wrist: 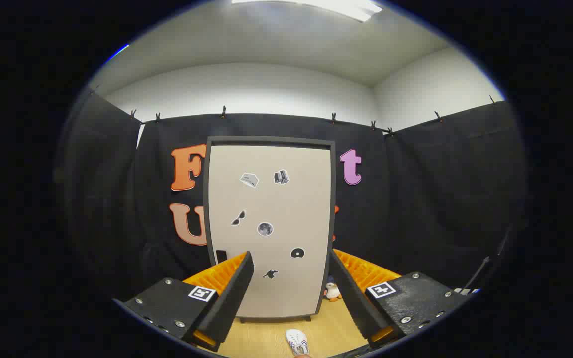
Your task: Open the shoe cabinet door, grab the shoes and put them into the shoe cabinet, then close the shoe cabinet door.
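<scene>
Gripper view: the two-finger gripper (291, 293) is held above a light wooden floor (261, 338), with its fingers spread wide apart and nothing pinched between them. Straight ahead, beyond the fingertips, a tall shoe cabinet (270, 228) with a dark frame and a pale beige door is seen standing against the black cloth wall (416, 199); the door is shut flat in its frame. Several small stickers (265, 228) are scattered over the door front, and a small dark handle (221, 256) is set low at the door's left edge, just beyond the left finger. On the floor, near and between the fingers, a white shoe (296, 342) with dark markings is laid, well short of the cabinet's foot. To the right of the cabinet's base, close behind the right finger, a small white and orange plush toy (333, 292) is placed on the floor. Above the cloth, white walls and a ceiling light (326, 7) are shown.
</scene>
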Motion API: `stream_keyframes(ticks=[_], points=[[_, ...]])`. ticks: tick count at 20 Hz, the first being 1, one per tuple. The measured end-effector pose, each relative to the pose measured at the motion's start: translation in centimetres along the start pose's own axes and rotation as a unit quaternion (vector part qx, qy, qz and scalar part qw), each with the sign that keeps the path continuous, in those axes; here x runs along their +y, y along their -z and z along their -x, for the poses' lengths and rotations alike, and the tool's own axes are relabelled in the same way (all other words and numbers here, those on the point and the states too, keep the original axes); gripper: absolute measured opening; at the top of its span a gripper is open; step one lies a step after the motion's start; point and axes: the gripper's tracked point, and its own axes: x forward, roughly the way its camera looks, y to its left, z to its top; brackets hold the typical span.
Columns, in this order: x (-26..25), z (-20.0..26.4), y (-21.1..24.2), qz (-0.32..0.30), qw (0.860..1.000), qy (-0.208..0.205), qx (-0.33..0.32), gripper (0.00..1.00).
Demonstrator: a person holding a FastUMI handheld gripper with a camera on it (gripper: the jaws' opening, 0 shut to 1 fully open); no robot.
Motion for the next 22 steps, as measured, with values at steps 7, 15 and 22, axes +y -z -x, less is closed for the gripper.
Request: stream_keyframes(ticks=[7,15,22], points=[[0.6,-0.3,0.5,0.005,1.0,-0.005,0.007,0.95],[1.2,-0.7,1.5,0.012,1.0,-0.011,0.016,0.95],[2.0,-2.0,3.0,0.016,0.999,-0.015,0.028,0.95]])
